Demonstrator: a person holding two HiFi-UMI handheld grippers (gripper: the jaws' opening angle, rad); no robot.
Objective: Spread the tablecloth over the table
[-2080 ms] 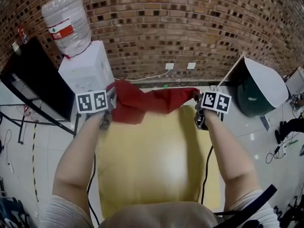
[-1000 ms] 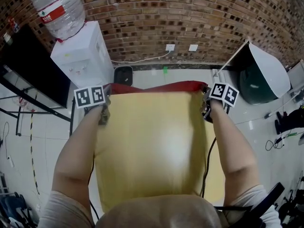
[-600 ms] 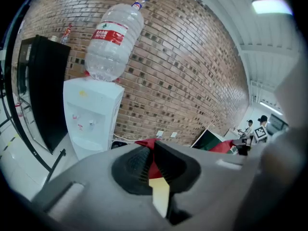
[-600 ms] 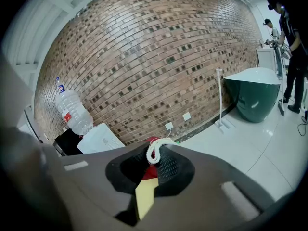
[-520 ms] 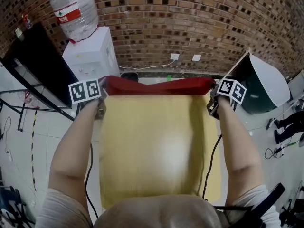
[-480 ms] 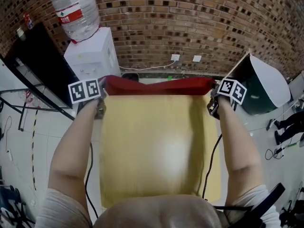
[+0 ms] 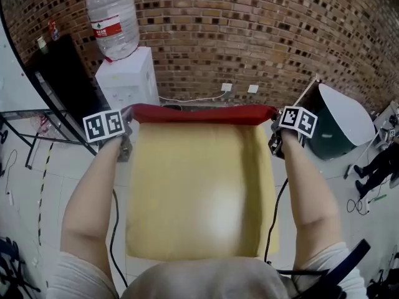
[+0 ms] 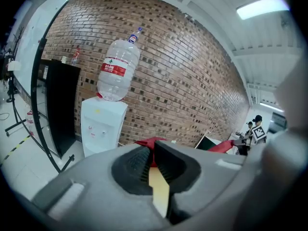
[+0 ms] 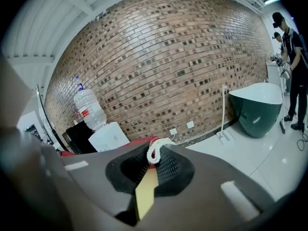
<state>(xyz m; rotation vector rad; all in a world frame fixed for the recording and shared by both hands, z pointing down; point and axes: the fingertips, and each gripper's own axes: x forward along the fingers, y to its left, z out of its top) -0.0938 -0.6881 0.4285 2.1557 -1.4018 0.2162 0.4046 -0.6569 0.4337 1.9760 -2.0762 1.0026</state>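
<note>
The red tablecloth (image 7: pixel 199 113) hangs as a taut strip between my two grippers, just past the far edge of the yellow table (image 7: pixel 193 192). Holding its left corner, my left gripper (image 7: pixel 127 118) is shut; red fabric (image 8: pixel 153 143) pokes out between the closed jaws (image 8: pixel 151 157). On the other side my right gripper (image 7: pixel 273 119) is shut on the right corner. There a white hem loop (image 9: pixel 155 151) and a bit of red cloth (image 9: pixel 137 141) stick out above the jaws (image 9: pixel 153 165). Most of the cloth hangs beyond the table edge, out of sight.
A white water dispenser (image 7: pixel 128 80) with a bottle stands at the back left, beside a black board (image 7: pixel 59 83). A dark green tub (image 7: pixel 336 120) sits at the back right. The brick wall (image 7: pixel 249 36) runs behind, and a cable (image 7: pixel 272 229) trails by the table's right side.
The cloth, bunched over the table's far end two seconds ago, is now stretched straight between the grippers. Both grippers have lifted with it and stand a little wider apart.
</note>
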